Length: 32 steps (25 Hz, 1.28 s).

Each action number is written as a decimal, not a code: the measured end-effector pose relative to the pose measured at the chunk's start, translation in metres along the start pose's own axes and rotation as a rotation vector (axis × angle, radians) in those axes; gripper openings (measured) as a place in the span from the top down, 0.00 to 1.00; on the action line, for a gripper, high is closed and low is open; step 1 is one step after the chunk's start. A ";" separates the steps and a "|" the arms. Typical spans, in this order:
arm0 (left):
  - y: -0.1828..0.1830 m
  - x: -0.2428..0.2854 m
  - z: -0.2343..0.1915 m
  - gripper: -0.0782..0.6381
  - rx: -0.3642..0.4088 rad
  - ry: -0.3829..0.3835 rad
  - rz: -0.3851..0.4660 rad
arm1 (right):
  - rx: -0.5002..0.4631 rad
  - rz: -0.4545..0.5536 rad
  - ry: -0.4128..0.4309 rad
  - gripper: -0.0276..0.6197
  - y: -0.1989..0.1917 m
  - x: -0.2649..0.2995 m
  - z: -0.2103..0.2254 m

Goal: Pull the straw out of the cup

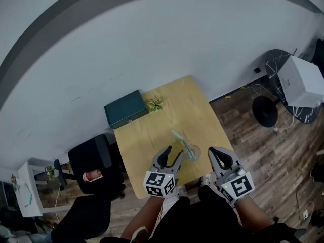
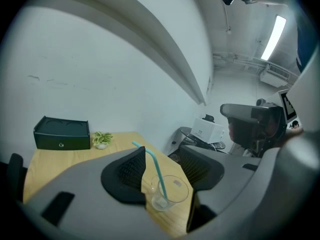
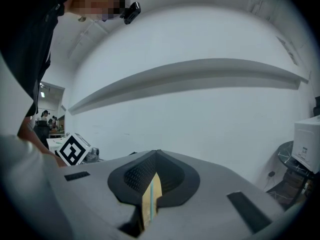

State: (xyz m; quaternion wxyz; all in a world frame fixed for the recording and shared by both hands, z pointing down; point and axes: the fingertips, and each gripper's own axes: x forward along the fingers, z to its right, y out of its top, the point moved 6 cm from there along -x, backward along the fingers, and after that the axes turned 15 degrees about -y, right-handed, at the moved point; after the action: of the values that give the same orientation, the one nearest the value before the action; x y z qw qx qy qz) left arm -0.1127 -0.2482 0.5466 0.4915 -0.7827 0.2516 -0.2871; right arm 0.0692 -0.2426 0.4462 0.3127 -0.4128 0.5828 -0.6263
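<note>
A clear glass cup (image 1: 193,152) stands near the front edge of the small wooden table (image 1: 152,135). A teal straw (image 1: 178,138) leans out of it toward the back left. My left gripper (image 1: 172,154) is open just left of the cup. In the left gripper view the cup (image 2: 167,191) and straw (image 2: 154,166) sit in front of the left gripper (image 2: 162,159), in the gap between its jaws. My right gripper (image 1: 213,152) is to the right of the cup, shut on nothing. In its own view the right gripper (image 3: 156,156) shows only a sliver of table and straw (image 3: 151,199).
A dark green box (image 1: 125,108) and a small potted plant (image 1: 155,104) sit at the table's back edge by the white wall. A black chair (image 1: 93,158) stands left of the table. A white box (image 1: 301,80) rests on a dark round table at right.
</note>
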 end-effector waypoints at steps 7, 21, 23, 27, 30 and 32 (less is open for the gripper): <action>-0.027 0.031 -0.019 0.57 -0.099 0.030 -0.041 | 0.000 -0.053 0.044 0.93 -0.022 0.014 0.017; -0.058 0.066 -0.027 0.59 -0.205 0.053 -0.065 | 0.008 -0.116 0.059 0.93 -0.047 0.027 0.053; -0.060 0.069 -0.024 0.60 -0.211 0.054 -0.070 | 0.013 -0.119 0.036 0.93 -0.047 0.026 0.065; -0.061 0.075 -0.019 0.61 -0.214 0.039 -0.071 | 0.009 -0.154 -0.001 0.93 -0.053 0.021 0.082; -0.062 0.075 -0.019 0.64 -0.210 0.038 -0.071 | 0.015 -0.155 -0.012 0.93 -0.055 0.019 0.083; -0.061 0.074 -0.019 0.66 -0.210 0.042 -0.070 | 0.016 -0.156 -0.010 0.93 -0.056 0.018 0.082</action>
State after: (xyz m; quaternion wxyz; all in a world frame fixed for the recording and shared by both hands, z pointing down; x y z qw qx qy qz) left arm -0.0671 -0.2861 0.6244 0.3910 -0.8321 0.2631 -0.2925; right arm 0.1384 -0.2897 0.5026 0.2694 -0.4575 0.5422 -0.6513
